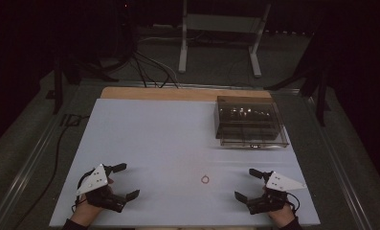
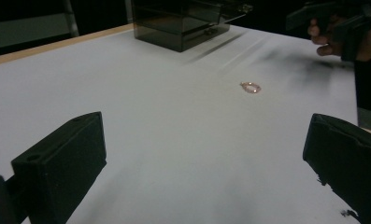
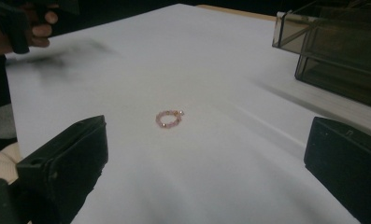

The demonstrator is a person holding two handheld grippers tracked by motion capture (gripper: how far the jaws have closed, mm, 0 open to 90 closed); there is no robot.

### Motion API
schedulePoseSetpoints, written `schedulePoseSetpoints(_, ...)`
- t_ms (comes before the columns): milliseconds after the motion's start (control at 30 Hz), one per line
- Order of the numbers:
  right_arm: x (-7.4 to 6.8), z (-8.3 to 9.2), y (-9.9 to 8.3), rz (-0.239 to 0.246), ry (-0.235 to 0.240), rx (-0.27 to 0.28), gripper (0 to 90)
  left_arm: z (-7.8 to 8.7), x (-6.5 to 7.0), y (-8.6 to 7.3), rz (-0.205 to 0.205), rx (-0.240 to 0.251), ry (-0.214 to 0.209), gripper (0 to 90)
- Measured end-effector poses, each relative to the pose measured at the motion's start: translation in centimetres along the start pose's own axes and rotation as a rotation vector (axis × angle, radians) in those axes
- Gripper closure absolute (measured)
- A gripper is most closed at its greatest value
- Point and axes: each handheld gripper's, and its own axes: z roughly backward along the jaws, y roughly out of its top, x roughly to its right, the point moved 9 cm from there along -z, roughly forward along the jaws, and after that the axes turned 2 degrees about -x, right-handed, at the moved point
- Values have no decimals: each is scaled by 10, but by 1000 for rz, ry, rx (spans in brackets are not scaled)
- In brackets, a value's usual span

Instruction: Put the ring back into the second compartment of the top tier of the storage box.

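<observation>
A small pink bead bracelet (image 1: 206, 179) lies flat on the white table (image 1: 168, 139), near the front edge and between the two grippers. It also appears as a ring of pink beads (image 3: 168, 118) ahead of my right gripper's jaws, and farther off (image 2: 251, 87) in the left gripper view. My left gripper (image 1: 125, 181) rests at the front left, jaws wide apart and empty. At the front right my right gripper (image 1: 247, 184) stands open too, nothing between its jaws.
A dark see-through plastic drawer box (image 1: 249, 120) stands at the table's back right, its lower drawer pulled out a little. Cables (image 1: 149, 67) and a white stand (image 1: 221, 33) lie on the floor beyond the table.
</observation>
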Motion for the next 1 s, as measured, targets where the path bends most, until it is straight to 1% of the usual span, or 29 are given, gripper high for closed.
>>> schedulePoseSetpoints(33,0,1,1,0,-1,3,0,0,0,-1,-3,-6,1,6)
schedulePoseSetpoints(100,1,3,4,9,-18,9,0,-1,0,-2,-3,-10,-5,6)
schedulePoseSetpoints(167,3,5,8,11,-30,25,0,-1,1,-2,-6,-13,-10,6)
schedulePoseSetpoints(200,3,5,8,11,-30,25,0,-2,2,-2,-8,-12,-12,6)
schedulePoseSetpoints(233,2,6,10,0,-21,35,0,-2,2,-2,-7,-11,-16,6)
schedulePoseSetpoints(300,0,6,13,4,-27,29,0,-2,2,-3,-10,-14,-14,6)
schedulePoseSetpoints(367,2,6,14,11,-50,19,0,-3,2,-2,-4,-12,-16,6)
schedulePoseSetpoints(500,4,5,18,-1,-63,14,0,-4,2,-3,-3,-17,-8,6)
schedulePoseSetpoints(567,5,5,19,5,-74,7,0,-3,3,-3,-5,-16,-9,7)
schedulePoseSetpoints(600,5,5,21,-1,-75,9,0,-4,2,-3,-5,-16,-8,7)
schedulePoseSetpoints(667,5,6,25,-10,-73,21,0,-4,2,-3,0,-17,-8,6)
schedulePoseSetpoints(767,4,7,32,-2,-81,31,0,-4,2,-3,-1,-16,-12,6)
schedulePoseSetpoints(867,3,6,40,-5,-88,39,0,-4,4,-2,-2,-15,-18,6)
schedulePoseSetpoints(933,3,6,45,-13,-88,56,0,-4,4,-2,-3,-13,-21,6)
schedulePoseSetpoints(1000,3,6,49,-10,-97,56,0,-4,4,-2,-2,-14,-24,6)
